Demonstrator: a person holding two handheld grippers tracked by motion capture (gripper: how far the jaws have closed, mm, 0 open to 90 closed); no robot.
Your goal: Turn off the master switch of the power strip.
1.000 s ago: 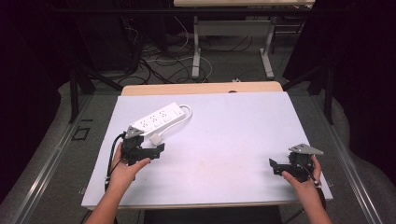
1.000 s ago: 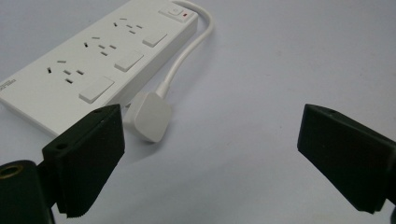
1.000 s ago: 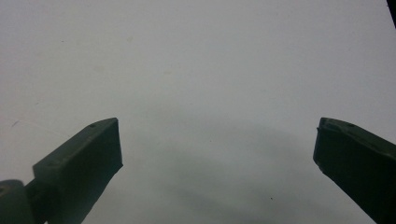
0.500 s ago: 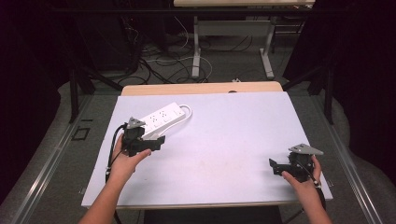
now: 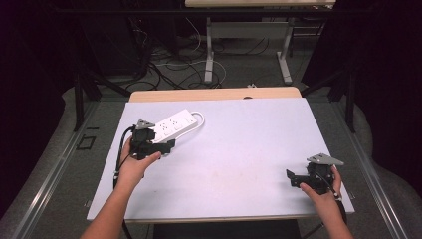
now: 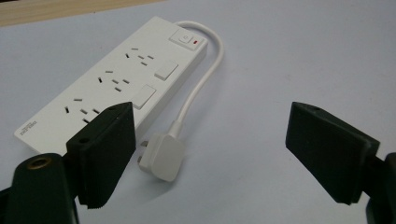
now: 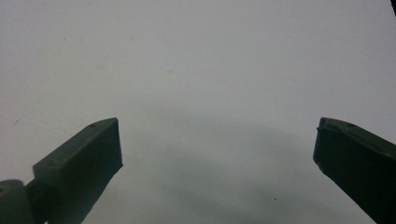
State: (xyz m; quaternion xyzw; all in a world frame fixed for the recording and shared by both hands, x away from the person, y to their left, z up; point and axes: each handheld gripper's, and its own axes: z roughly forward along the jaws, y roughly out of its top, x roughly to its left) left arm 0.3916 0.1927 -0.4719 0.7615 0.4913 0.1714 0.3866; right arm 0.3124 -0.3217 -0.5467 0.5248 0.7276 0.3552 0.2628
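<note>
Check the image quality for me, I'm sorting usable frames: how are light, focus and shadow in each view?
High view: table evenly lit, surroundings nearly black, slightly soft. Left gripper view: power strip and plug sharp, no glare, the near pads a little soft. Right gripper view: dim and greyish, a broad soft shadow on the table between the pads.
</note>
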